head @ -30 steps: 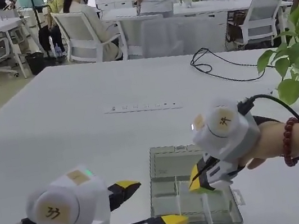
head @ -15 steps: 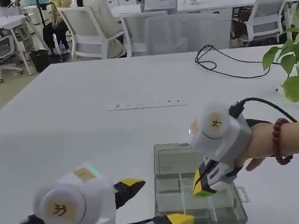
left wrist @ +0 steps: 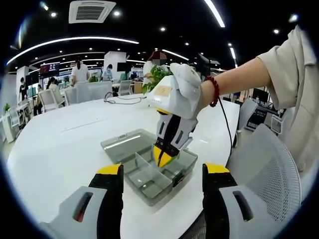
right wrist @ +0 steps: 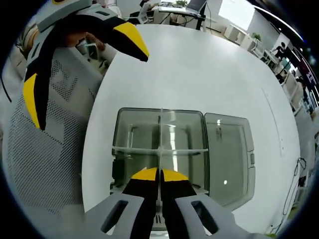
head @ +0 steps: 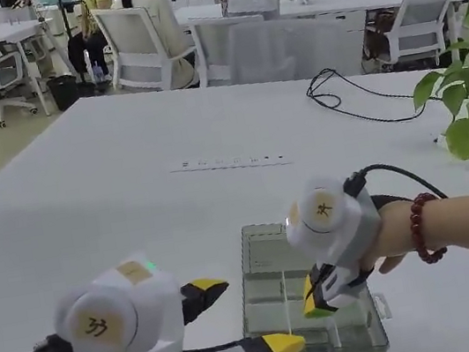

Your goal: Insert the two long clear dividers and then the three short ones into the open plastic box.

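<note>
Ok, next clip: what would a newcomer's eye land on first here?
The right hand-held gripper comes first. It is poised over the open clear box on the white table, its yellow-tipped jaws shut on a thin clear divider that reaches down into the box. Next is the left hand-held gripper, large in the foreground left of the box, with its jaws wide apart. A leafy green plant pokes in at the right edge.

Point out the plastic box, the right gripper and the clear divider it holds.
plastic box (head: 263, 245), head view, open lid.
right gripper (head: 314, 306), head view, between fingertips.
clear divider (right wrist: 160, 132), right gripper view, top edge.
</note>
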{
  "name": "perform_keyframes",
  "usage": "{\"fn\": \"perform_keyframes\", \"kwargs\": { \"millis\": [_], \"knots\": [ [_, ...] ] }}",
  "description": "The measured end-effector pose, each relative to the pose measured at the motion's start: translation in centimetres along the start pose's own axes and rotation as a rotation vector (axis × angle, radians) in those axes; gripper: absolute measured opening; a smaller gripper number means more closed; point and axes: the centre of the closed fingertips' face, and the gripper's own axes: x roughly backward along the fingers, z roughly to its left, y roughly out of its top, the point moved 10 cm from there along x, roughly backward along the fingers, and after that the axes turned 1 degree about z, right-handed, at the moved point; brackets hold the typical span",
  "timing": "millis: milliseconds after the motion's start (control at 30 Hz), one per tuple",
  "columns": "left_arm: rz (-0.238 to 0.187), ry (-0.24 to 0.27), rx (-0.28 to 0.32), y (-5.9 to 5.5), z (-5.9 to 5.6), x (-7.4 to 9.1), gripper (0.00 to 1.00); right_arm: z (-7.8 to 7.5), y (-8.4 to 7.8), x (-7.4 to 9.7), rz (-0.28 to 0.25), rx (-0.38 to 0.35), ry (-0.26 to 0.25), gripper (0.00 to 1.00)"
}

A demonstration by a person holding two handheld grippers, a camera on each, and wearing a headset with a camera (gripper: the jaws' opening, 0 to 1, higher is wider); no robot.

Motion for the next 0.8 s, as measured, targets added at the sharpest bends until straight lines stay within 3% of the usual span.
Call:
{"fn": "perform_keyframes", "kwargs": {
  "millis": [367,800],
  "knots": [
    [-0.002,0.002,0.004,0.08,0.12,-0.10,0.65,-0.08,-0.06,-0.19,0.014,-0.008,0.016,0.02],
    [0.001,0.007,0.006,0.18,0.21,-0.27,0.67,0.03,-0.27,-0.11,-0.033,-0.031,0.008,0.09]
  ]
}}
